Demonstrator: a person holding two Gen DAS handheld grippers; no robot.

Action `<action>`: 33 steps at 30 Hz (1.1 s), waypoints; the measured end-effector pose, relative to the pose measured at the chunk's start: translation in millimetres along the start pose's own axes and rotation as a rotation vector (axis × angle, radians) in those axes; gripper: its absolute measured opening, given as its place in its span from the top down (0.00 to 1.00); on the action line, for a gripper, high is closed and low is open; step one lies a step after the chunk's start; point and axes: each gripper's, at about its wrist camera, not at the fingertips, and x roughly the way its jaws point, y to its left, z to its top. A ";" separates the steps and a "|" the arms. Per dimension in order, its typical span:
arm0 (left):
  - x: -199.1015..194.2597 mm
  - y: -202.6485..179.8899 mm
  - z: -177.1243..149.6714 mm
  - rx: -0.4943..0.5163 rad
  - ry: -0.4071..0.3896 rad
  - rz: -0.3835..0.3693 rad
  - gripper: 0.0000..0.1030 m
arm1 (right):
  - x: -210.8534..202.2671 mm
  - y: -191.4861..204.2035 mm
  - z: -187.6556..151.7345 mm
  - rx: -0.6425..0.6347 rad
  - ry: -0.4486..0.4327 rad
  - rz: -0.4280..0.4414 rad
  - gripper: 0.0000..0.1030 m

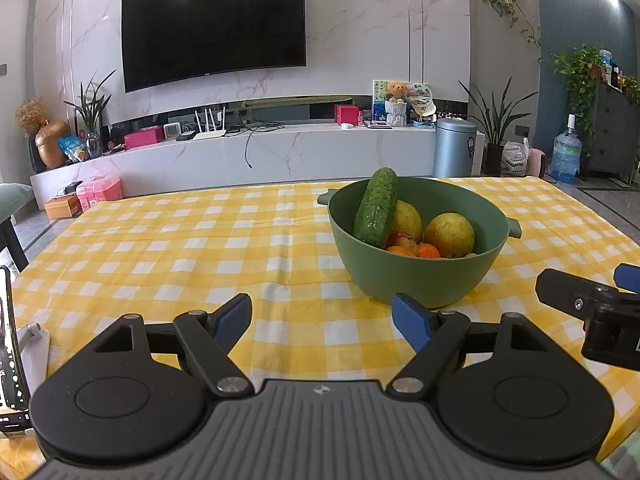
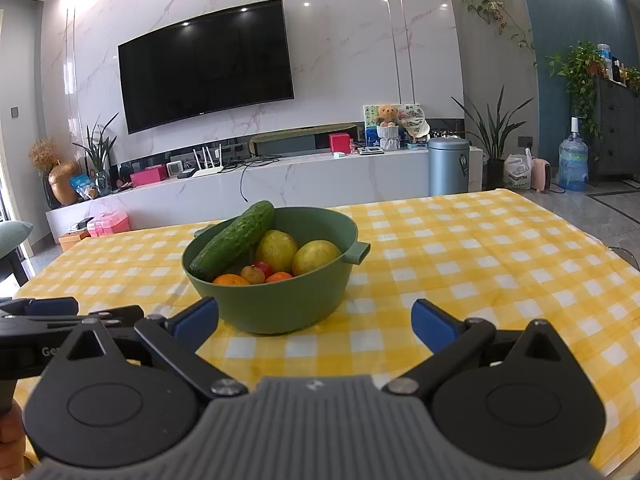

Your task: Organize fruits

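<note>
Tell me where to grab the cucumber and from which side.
Grip the cucumber on its raised upper end, which sticks out past the green bowl rim. Probably come from above with the right gripper, jaws across its width; the lower end sits buried among fruit.

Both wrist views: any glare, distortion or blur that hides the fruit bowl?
Left wrist view: the green bowl and cucumber are sharp; fisheye curves the TV, which reflects ceiling lights. Right wrist view: same bowing, bright ceiling glare at the top, bowl evenly lit and unobstructed.
</note>
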 end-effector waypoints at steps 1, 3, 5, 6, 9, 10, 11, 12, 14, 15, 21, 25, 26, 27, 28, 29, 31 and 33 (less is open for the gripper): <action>0.1 0.0 0.1 0.001 0.000 0.000 0.09 | 0.0 0.2 0.1 0.000 0.001 -0.001 0.04; -0.1 0.0 0.0 0.001 -0.001 -0.001 0.09 | 0.0 0.2 0.0 0.000 0.001 -0.001 0.04; -0.3 -0.1 -0.1 0.002 -0.001 -0.001 0.09 | 0.5 0.3 -0.1 -0.001 0.002 0.000 0.04; -0.1 -0.1 0.0 0.002 0.000 0.000 0.09 | 0.8 0.3 -0.2 -0.002 0.003 0.000 0.04; 0.1 -0.1 0.2 0.001 0.000 0.000 0.09 | 1.4 0.4 -0.1 -0.002 0.004 0.001 0.04; -0.1 -0.1 0.0 0.001 0.001 0.000 0.09 | 1.4 0.4 0.0 -0.002 0.004 0.000 0.04; -0.3 -0.2 -0.1 0.000 0.002 0.000 0.09 | 1.9 0.2 -0.1 -0.001 0.003 0.000 0.04; 0.0 -0.1 0.2 0.001 0.001 0.000 0.09 | 2.0 0.0 -0.3 0.000 0.003 0.001 0.04; -0.1 -0.1 0.2 0.001 0.000 0.000 0.09 | 2.3 0.0 -0.2 -0.001 0.004 0.001 0.04; -0.3 -0.2 0.2 0.002 0.000 0.000 0.09 | 2.6 -0.1 -0.4 -0.001 0.003 0.001 0.04; -0.5 -0.3 0.3 0.001 0.001 0.000 0.09 | 2.5 0.0 -0.3 0.000 0.004 0.001 0.04; -0.5 -0.3 0.4 0.001 0.002 0.000 0.09 | 2.3 0.0 -0.2 -0.001 0.004 0.001 0.04; -0.5 -0.3 0.6 0.001 0.002 0.000 0.09 | 2.3 0.0 -0.2 -0.001 0.004 0.001 0.04; -0.6 -0.3 0.6 0.001 0.002 0.000 0.09 | 2.4 0.0 -0.3 -0.001 0.004 0.001 0.04; -0.4 -0.3 0.7 0.001 0.002 0.000 0.09 | 2.3 0.0 -0.2 -0.001 0.004 0.001 0.04; -0.5 -0.3 0.6 0.001 0.002 0.000 0.09 | 2.6 -0.1 -0.3 -0.001 0.005 0.001 0.04; -0.7 -0.3 0.6 0.001 0.002 0.000 0.09 | 2.2 0.0 -0.2 -0.001 0.004 0.001 0.04; -0.7 -0.2 0.7 0.001 0.002 0.000 0.09 | 2.3 -0.1 -0.2 0.001 0.004 0.001 0.04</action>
